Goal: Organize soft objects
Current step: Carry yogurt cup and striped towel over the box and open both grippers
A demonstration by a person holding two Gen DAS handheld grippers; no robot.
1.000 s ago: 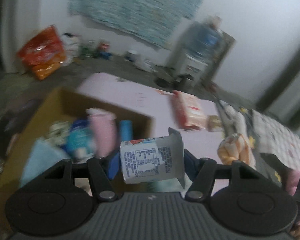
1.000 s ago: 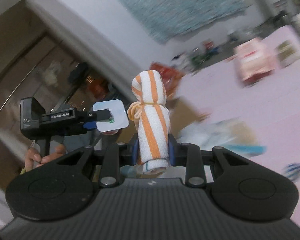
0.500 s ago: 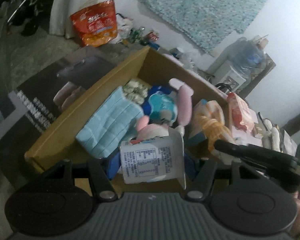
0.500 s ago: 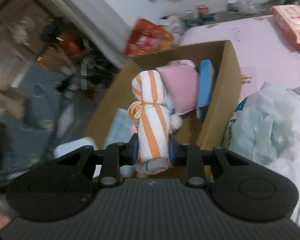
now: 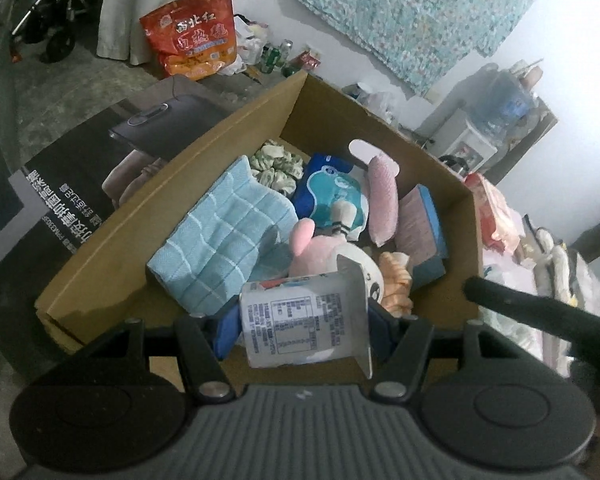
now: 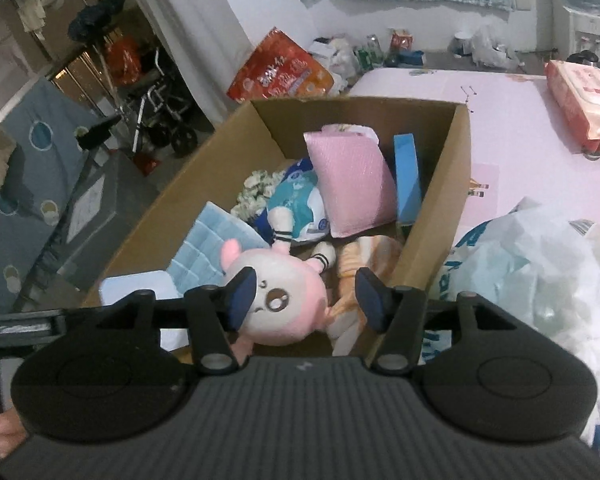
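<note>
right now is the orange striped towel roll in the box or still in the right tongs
In the box: the towel roll lies beside the pink plush, and the right tongs are open, empty.

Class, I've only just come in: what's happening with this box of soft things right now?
A person with a gripper in each hand is filling a cardboard box with soft things. The left gripper holds a white packet over the box's near edge. The right gripper is open and empty above the box. An orange striped towel roll lies inside beside a pink plush toy. A blue cloth and a pink cushion are in there too.
</note>
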